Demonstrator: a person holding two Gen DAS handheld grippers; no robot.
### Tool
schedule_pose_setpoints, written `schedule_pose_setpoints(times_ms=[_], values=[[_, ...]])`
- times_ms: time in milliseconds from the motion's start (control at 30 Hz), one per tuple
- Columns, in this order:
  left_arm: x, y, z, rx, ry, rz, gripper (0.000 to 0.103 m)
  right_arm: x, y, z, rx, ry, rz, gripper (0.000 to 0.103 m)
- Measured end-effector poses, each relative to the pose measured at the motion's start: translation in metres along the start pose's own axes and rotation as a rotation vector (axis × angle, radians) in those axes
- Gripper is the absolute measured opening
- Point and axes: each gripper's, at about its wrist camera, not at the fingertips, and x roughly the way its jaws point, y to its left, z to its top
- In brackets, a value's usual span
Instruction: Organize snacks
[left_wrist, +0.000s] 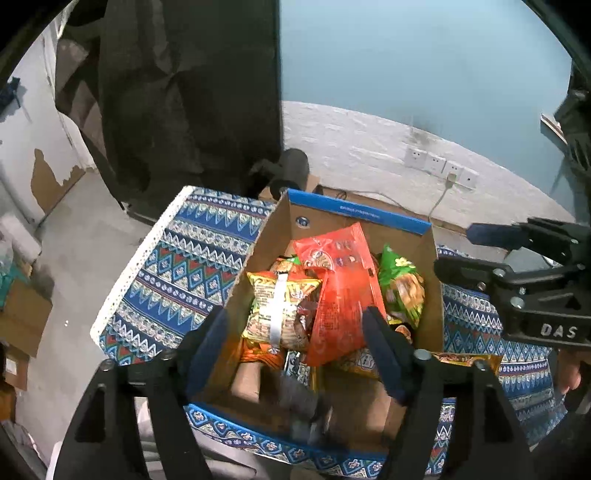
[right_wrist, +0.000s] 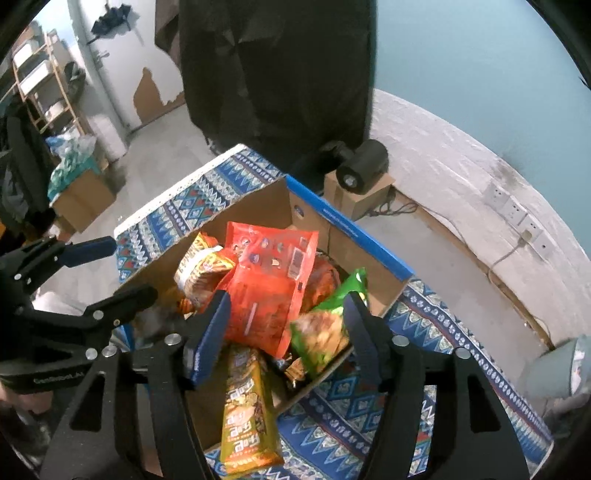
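Observation:
An open cardboard box (left_wrist: 354, 216) with a blue rim stands on a table under a blue patterned cloth (left_wrist: 177, 258). Inside lie a red-orange packet (left_wrist: 340, 291), a green packet (left_wrist: 402, 288) and a yellow-red packet (left_wrist: 277, 306), with more beneath. My left gripper (left_wrist: 295, 321) hangs open over the box, nothing pressed between its pads; a blurred grey thing (left_wrist: 306, 406) shows below it in the box. My right gripper (right_wrist: 288, 301) is open above the same box (right_wrist: 351, 225), and a yellow bar packet (right_wrist: 247, 413) lies loose under it against the near wall.
A black camera (right_wrist: 364, 166) sits on a small carton behind the table. Wall sockets (right_wrist: 517, 214) with a cable run along the white wall. A grey lamp shade (right_wrist: 554, 369) is at the right. Cardboard boxes (right_wrist: 81, 199) and a wooden shelf (right_wrist: 44, 85) stand on the floor left.

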Motion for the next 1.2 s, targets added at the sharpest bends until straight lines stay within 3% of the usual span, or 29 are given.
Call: schedule_pose_setpoints(times_ms=[167,300,500,733,800,1200], values=[[-0.010,0.000,0.000,-0.001,-0.024,0.019,0.081,-0.014,0.000,-0.014,0.003,-0.022,-0.014,0.069],[-0.017,-0.001,-0.003,0.001,-0.040,0.042,0.085,-0.026,0.001,-0.027,0.004,-0.042,-0.037,0.079],[-0.036,-0.007,-0.009,0.003,-0.091,0.023,0.092,-0.041,-0.001,-0.041,0.023,-0.068,-0.056,0.080],[-0.048,-0.012,-0.022,0.047,-0.134,0.099,0.094,-0.058,-0.004,-0.059,0.032,-0.087,-0.078,0.080],[-0.050,-0.012,-0.026,0.047,-0.135,0.095,0.102,-0.063,-0.004,-0.066,0.029,-0.092,-0.090,0.080],[-0.056,-0.020,-0.039,0.096,-0.162,0.161,0.102,-0.078,-0.005,-0.083,0.042,-0.111,-0.091,0.080]])
